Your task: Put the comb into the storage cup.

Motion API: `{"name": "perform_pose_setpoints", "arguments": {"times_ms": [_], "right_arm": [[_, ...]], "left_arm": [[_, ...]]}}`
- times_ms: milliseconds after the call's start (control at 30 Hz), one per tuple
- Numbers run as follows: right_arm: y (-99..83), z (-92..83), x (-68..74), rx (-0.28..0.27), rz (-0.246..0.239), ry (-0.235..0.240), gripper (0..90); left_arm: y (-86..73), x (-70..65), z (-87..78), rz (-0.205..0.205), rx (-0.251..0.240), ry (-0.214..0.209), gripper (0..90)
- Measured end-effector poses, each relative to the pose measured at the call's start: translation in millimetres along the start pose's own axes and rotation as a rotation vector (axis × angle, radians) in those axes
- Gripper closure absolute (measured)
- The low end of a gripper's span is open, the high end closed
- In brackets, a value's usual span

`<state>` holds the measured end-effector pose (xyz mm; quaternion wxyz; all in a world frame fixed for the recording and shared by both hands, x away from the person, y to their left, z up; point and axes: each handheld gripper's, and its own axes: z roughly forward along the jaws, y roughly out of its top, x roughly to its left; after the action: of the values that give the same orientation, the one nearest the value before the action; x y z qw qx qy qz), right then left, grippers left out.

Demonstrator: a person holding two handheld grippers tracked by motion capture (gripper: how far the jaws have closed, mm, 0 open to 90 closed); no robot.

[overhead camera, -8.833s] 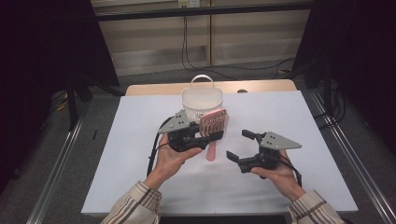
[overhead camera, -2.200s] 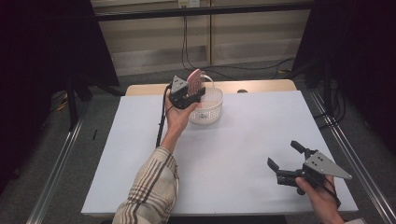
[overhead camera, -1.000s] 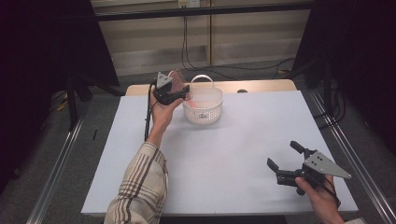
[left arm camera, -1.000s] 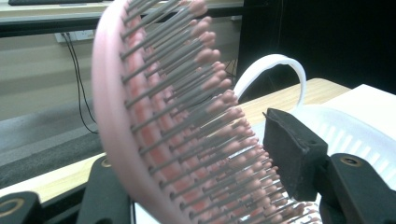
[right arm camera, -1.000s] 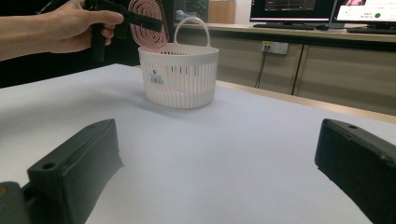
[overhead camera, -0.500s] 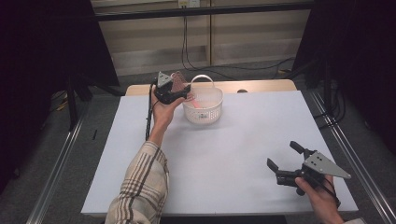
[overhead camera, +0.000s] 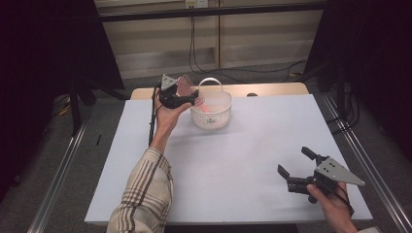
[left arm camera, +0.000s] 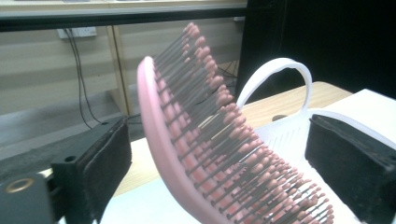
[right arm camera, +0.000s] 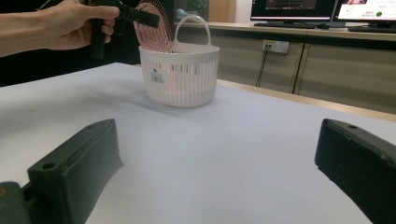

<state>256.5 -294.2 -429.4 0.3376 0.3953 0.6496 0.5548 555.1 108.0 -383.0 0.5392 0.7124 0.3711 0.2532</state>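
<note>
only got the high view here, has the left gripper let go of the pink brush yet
observer: yes. In the left gripper view, both pads of the left gripper stand clear of the brush between them. The jaws have just been opening.
operator: is it down in the basket
observer: partly. In the right gripper view, pink shows through the slots of the basket, and the bristled head stands above the rim.
operator: anything on the basket's side
observer: a small white label, on the side facing the right gripper.
</note>
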Motion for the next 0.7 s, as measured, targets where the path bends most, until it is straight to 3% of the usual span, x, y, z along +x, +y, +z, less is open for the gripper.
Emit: {"name": "perform_pose_setpoints", "arguments": {"times_ms": [67, 333, 467, 700], "right_arm": [[0.0, -0.1, 0.0, 0.0, 0.0, -0.001, 0.0], [0.0, 0.1, -0.4, 0.0, 0.001, -0.002, 0.0], [0.3, -0.3, -0.4, -0.003, 0.003, -0.003, 0.0], [0.5, 0.0, -0.8, -0.004, -0.002, -0.011, 0.0]], "left_arm": [[0.3, 0.3, -1.4, -0.019, -0.001, -0.013, 2.7], [-0.4, 0.5, -7.8, 0.02, -0.01, -0.009, 2.2], [-2.6, 2.1, -12.1, 0.011, -0.018, -0.022, 2.1], [-5.6, 4.2, -23.9, 0.03, -0.034, 0.006, 2.0]]}}
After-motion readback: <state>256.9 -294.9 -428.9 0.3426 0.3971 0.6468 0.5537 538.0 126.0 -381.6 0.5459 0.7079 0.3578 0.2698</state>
